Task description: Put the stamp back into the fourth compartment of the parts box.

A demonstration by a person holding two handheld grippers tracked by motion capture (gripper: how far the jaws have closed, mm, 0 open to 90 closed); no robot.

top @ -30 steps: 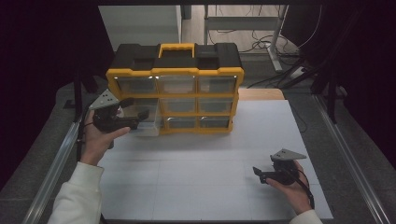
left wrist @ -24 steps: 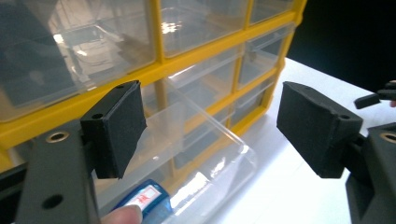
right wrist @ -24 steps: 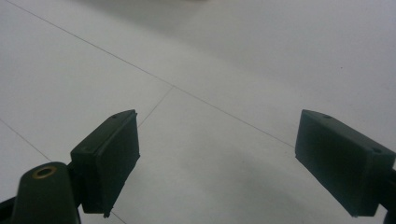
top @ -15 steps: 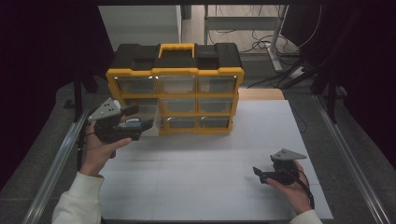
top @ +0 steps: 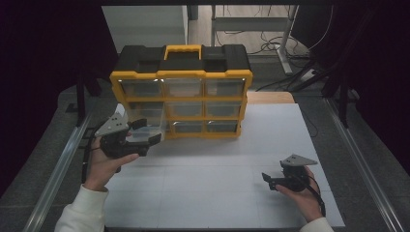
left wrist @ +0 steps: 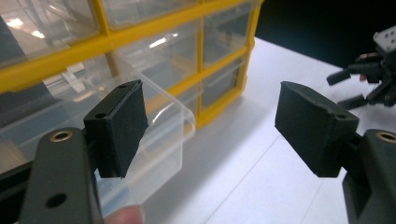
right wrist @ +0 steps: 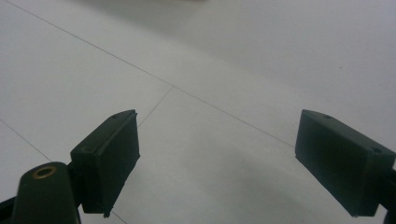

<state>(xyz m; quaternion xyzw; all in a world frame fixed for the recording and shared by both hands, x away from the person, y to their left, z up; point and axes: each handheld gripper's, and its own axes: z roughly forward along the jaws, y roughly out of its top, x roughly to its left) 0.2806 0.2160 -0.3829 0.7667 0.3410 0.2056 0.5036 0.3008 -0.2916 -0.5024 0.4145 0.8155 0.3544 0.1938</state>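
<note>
Hovering low over the white tabletop (top: 208, 193) at the left front of the yellow-and-black plastic drawer organiser (top: 181, 92): left gripper (top: 145, 137), held in the left hand (top: 104, 162). Jaws spread wide, nothing gripped between the pads. Pulled partway out of the organiser's bottom left slot: clear plastic drawer (left wrist: 154, 135), also seen in the high view (top: 147, 126). In the left gripper view, drawer's front corner sat just behind and beside the left-hand pad (left wrist: 119, 126), partly hidden by it; touching or not, could not be told. Open space between the two jaws showed bare tabletop (left wrist: 243, 172), not the drawer. Right-hand pad (left wrist: 317, 123) well apart from the drawer.

Resting at the near right of the table, well apart from organiser and drawer: right gripper (top: 270, 180) in the right hand (top: 304, 195). Jaws stood wide apart in the right gripper view (right wrist: 215, 163), holding nothing, plain white surface (right wrist: 210, 70) ahead.
</note>
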